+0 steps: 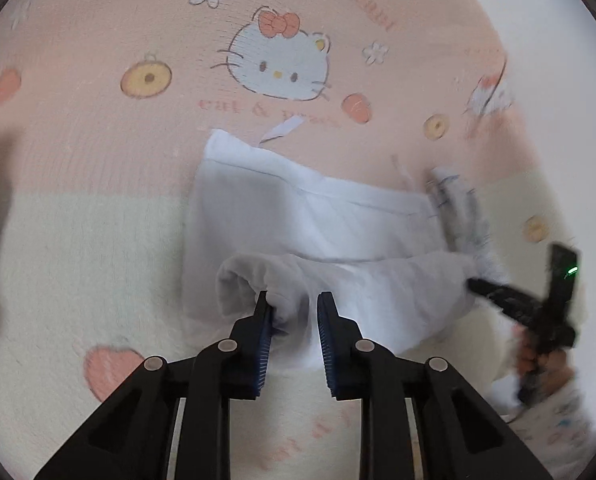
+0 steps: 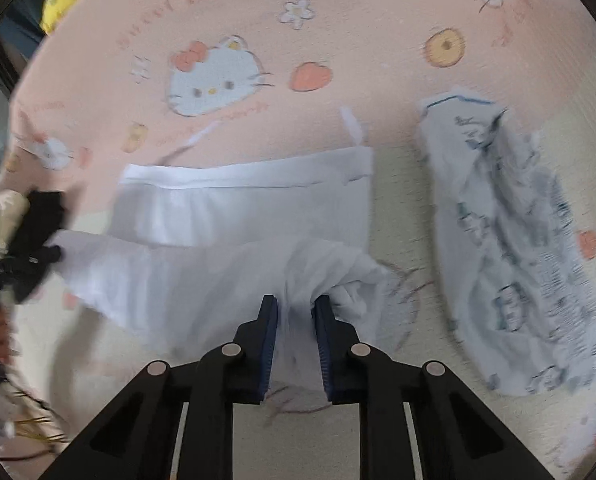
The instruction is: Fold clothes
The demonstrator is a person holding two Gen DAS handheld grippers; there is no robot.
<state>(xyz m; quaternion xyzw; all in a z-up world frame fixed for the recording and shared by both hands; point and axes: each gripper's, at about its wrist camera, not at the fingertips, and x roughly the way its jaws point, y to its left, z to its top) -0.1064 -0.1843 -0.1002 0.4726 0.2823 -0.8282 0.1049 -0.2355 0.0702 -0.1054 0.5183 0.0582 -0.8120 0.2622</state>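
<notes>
The left gripper [image 1: 294, 312] sits at the lower centre of its view, jaws parted, the left pad pressing a rolled edge of the white garment [image 1: 310, 216] while the right pad stands clear of it; whether it truly pinches the cloth I cannot tell; the right gripper [image 2: 296, 312] sits at the lower centre of its own view, jaws closed in on a bunched fold of the same white garment [image 2: 242, 208]; the garment lies across the middle of both frames, its near edge lifted and doubled over, its hemmed far edge flat on the pink cartoon-cat blanket [image 1: 98, 128]; a patterned pale-blue garment [image 2: 510, 240] lies apart at the right of the right view, motion-blurred.
</notes>
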